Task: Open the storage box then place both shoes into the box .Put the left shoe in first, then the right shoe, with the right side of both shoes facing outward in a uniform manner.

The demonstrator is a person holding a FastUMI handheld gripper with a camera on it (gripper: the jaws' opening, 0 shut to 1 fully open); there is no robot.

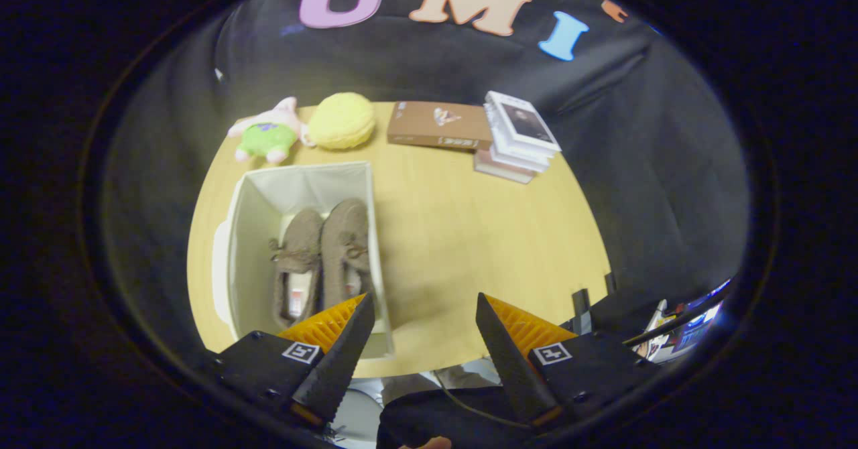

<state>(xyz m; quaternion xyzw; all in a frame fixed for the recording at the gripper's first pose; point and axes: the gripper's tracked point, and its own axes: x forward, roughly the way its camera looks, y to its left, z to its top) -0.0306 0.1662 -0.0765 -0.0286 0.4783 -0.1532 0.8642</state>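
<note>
While the tongs [425,315] hang spread wide over the near edge of the counter [469,248], nothing lies between their two fingers; they are released, grasping nothing. Each finger [338,362] is a tapered wedge with a ribbed, ridged inner face and a small square marker on its mount. Bare counter shows in the gap between the tips.

Just ahead of the left finger stands the storage box [305,187], open at the top, its left finger's tip overlapping the box's near right corner in the view. Box is rectangular, pale fabric-like walls, soft and slightly bowed, with a paler lining. A light panel, possibly the lid, lies along its left outer side; cannot tell for certain.

Inside the box lie both shoes side by side, touching along their length, toes pointing away from the tongs: left-hand shoe [295,248] and right-hand shoe [346,238]. Both are brown, fuzzy, suede-like moccasin slippers with lace bows on the uppers and pale insoles showing at the heel openings. Which is the left or right foot's shoe, cannot tell.

Counter is a smooth, light wood-grain surface, open to the right of the box.

Along the far edge, well apart from the box: a plush toy [265,134], pink with a green body, lying flat; just beside it a round yellow fuzzy ball [342,120]; then a flat brown book [439,124]; touching that, a fanned stack of pale books [519,137].

Beyond hangs black cloth, creased, as the booth wall [415,60].
</note>
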